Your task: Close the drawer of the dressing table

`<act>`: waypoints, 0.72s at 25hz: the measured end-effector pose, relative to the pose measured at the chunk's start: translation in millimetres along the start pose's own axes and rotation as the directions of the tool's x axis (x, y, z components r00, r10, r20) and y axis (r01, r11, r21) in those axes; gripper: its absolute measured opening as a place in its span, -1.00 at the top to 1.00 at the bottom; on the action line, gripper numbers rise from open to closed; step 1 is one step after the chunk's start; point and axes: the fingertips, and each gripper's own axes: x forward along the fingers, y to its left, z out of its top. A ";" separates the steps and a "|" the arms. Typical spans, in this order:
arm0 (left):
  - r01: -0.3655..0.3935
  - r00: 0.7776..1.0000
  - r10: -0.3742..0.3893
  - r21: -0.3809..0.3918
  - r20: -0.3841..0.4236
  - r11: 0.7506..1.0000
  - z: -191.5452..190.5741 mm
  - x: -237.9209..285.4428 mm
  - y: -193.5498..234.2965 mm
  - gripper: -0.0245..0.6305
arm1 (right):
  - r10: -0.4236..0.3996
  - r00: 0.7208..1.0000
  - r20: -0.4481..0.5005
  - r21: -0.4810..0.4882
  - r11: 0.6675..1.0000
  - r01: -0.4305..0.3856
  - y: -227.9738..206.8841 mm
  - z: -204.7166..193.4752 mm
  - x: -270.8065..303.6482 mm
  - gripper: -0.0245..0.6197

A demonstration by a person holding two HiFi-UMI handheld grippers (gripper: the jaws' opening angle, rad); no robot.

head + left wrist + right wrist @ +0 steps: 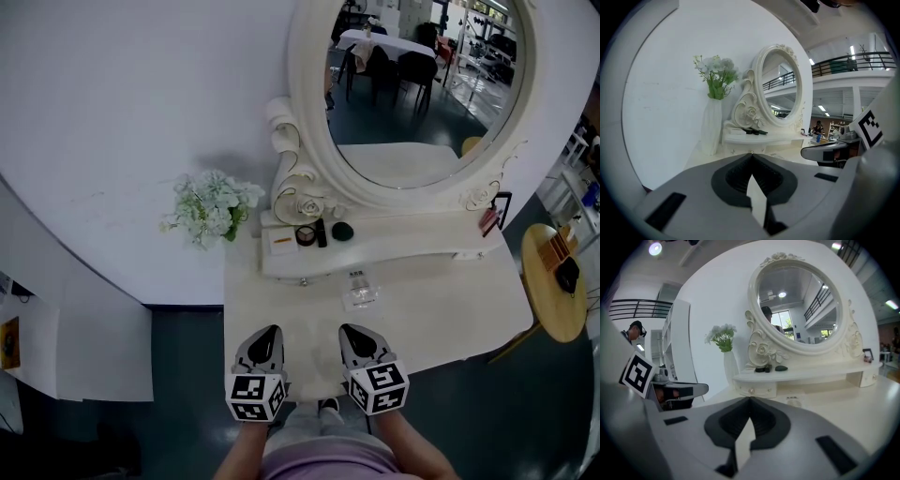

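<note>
Both jaws are closed, with nothing between them. The left gripper (270,333) and right gripper (352,331) hover over the near edge of the tabletop (450,305). The drawer (298,270) sits under the shelf, well ahead. I think a careless reach could knock the glass bottle (361,292) or the flowers (211,208). Between them there is free room.

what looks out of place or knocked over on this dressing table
Nothing stands out. The flower vase stands upright at the back left, the cosmetics sit tidily on the shelf under the mirror, and nothing is spilled on the dressing table.
</note>
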 end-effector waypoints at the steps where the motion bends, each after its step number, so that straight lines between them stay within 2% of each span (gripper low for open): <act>1: -0.001 1.000 0.001 0.002 0.001 1.000 0.1 -0.9 -0.1 0.92 | -0.001 1.000 -0.004 -0.002 1.000 0.001 0.1 -0.5 -0.6 0.91; 18: 0.003 1.000 -0.004 0.019 0.017 1.000 5.9 -4.8 -5.2 0.92 | 0.012 1.000 0.012 -0.032 0.999 -0.012 5.6 7.0 -4.2 0.91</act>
